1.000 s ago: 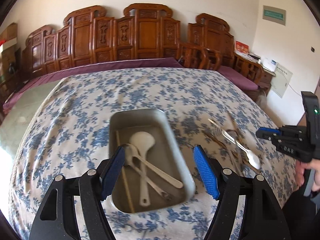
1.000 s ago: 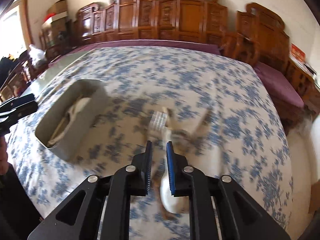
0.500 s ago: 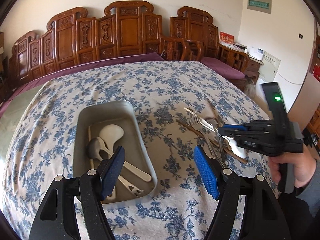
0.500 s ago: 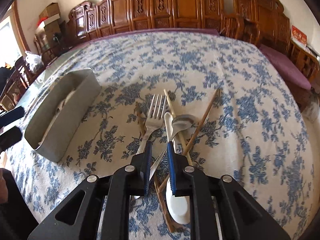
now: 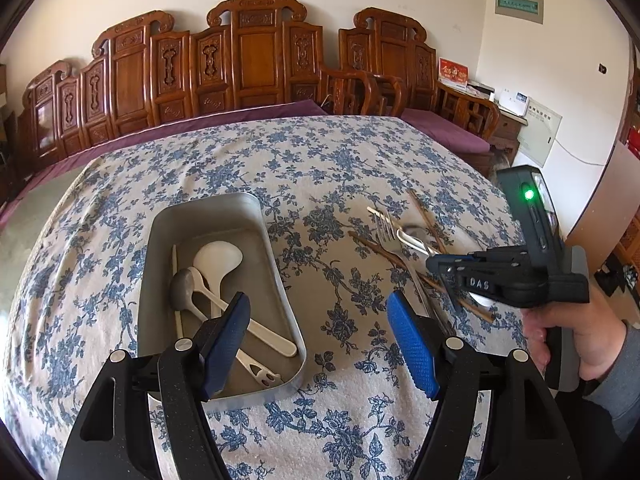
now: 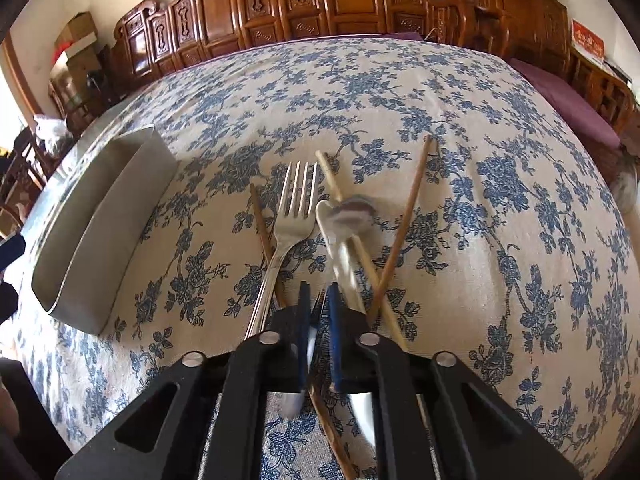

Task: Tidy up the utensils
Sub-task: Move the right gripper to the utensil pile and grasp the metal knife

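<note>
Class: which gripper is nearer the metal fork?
Right. The right gripper is down in the utensil pile beside the metal fork; the left gripper hangs by the tray.

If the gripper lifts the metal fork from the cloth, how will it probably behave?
The metal fork looks rigid, so it will probably not bend. Its handle is thin and shiny, so it may slip or swing between the pads. It lies across a brown chopstick, which may move too.
</note>
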`<control>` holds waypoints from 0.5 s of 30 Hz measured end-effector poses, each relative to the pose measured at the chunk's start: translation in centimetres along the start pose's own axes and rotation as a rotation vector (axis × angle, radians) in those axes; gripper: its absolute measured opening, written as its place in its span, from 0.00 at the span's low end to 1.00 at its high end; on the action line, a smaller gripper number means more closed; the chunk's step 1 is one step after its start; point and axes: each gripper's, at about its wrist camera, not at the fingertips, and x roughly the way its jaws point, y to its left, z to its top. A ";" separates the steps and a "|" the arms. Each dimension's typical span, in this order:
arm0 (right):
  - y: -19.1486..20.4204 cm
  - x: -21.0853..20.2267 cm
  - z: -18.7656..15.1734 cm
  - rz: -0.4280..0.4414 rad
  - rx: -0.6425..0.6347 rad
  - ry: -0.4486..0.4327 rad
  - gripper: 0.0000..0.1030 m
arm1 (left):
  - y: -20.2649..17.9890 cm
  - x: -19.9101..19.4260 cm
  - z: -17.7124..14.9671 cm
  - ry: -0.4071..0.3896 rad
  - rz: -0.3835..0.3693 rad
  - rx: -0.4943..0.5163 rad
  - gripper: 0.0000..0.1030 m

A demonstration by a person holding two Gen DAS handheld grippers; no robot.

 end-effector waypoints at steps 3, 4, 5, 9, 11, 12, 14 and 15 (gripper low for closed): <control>-0.1 -0.5 0.1 0.020 0.008 -0.015 0.05 | -0.3 0.0 0.0 0.001 -0.001 -0.002 0.66; -0.1 -0.6 0.1 0.022 0.005 -0.019 0.05 | -0.5 0.1 0.1 0.003 0.000 -0.001 0.66; -0.1 -0.8 0.1 0.024 0.005 -0.026 0.05 | -0.7 0.1 0.1 0.004 0.001 0.002 0.66; -0.3 -1.6 0.3 0.049 0.007 -0.052 0.04 | -1.5 0.5 0.1 0.011 0.008 0.020 0.66; -0.5 -2.1 0.4 0.063 0.011 -0.072 0.04 | -2.0 0.8 0.1 0.022 0.007 0.027 0.66; -0.8 -2.5 0.4 0.072 0.017 -0.082 0.04 | -2.3 1.0 0.1 0.026 0.008 0.031 0.66; -1.3 -2.9 0.4 0.079 0.027 -0.097 0.04 | -2.8 1.5 0.1 0.035 0.003 0.031 0.66; -1.7 -3.2 0.4 0.081 0.034 -0.105 0.04 | -3.0 1.8 0.2 0.038 -0.003 0.028 0.66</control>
